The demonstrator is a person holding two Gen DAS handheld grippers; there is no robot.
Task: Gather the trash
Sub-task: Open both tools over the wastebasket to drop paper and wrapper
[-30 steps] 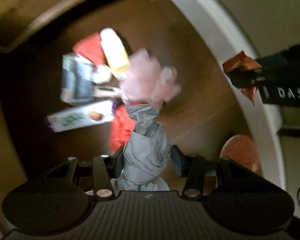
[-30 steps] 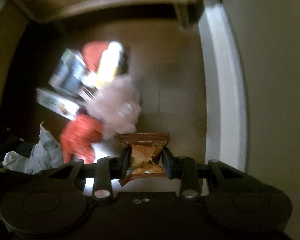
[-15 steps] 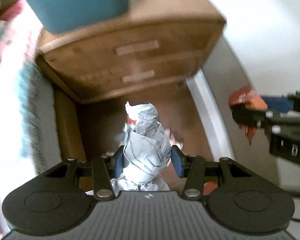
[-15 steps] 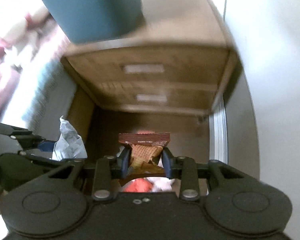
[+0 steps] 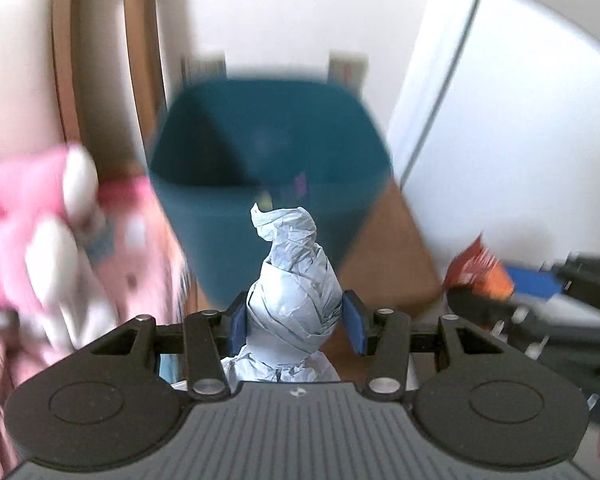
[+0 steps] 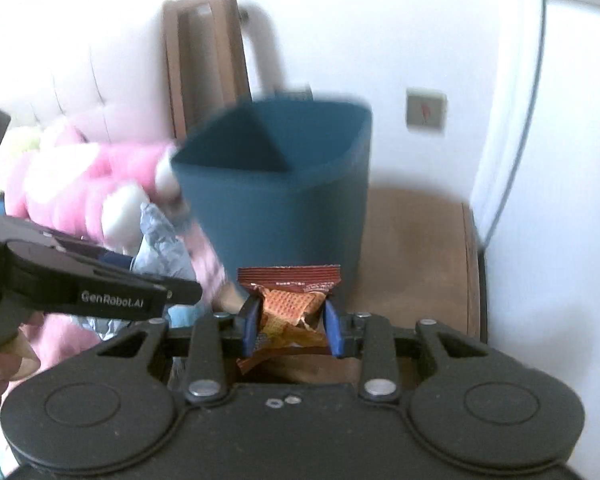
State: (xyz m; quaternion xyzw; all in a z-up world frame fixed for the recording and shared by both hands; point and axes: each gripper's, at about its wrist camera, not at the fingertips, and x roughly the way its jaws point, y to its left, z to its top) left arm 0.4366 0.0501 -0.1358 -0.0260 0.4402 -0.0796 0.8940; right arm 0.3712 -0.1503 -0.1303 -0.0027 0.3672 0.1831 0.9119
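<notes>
Left wrist view: left gripper [image 5: 296, 322] closed on a twisted wad of pale blue-grey paper [image 5: 290, 300]. Both blue pads press the wad's sides; its twisted tip stands upright above the fingers, and crumpled folds spill back toward the gripper body. Just past the tip, a teal bin [image 5: 268, 168] stands with its mouth open toward the camera, on a brown wooden surface [image 5: 384, 256]. Small bits of colour show inside the bin, too blurred to name. Pink and white plush [image 5: 44, 216] lies left of the bin, smeared by motion. White wall behind; a wooden frame [image 5: 66, 52] rises at upper left.

Right wrist view: right gripper [image 6: 291, 328] clamped on an orange-brown snack wrapper [image 6: 290, 304]. The wrapper's crimped top edge sticks up above the pads; its lower end hangs behind them. The bin [image 6: 276, 184] sits directly ahead, near the wrapper, on the same wooden top [image 6: 412, 248]. At the left edge the other gripper [image 6: 152, 280] reaches in sideways, lettering "GenRobot.AI" on its arm, the paper wad [image 6: 160, 248] showing above it. A small wall plate [image 6: 426, 110] is mounted on the wall to the right of the bin. Plush [image 6: 80, 184] lies left of the bin, against a padded cream panel [image 6: 80, 72].

Both pieces of trash are held in front of the bin and below its rim.
</notes>
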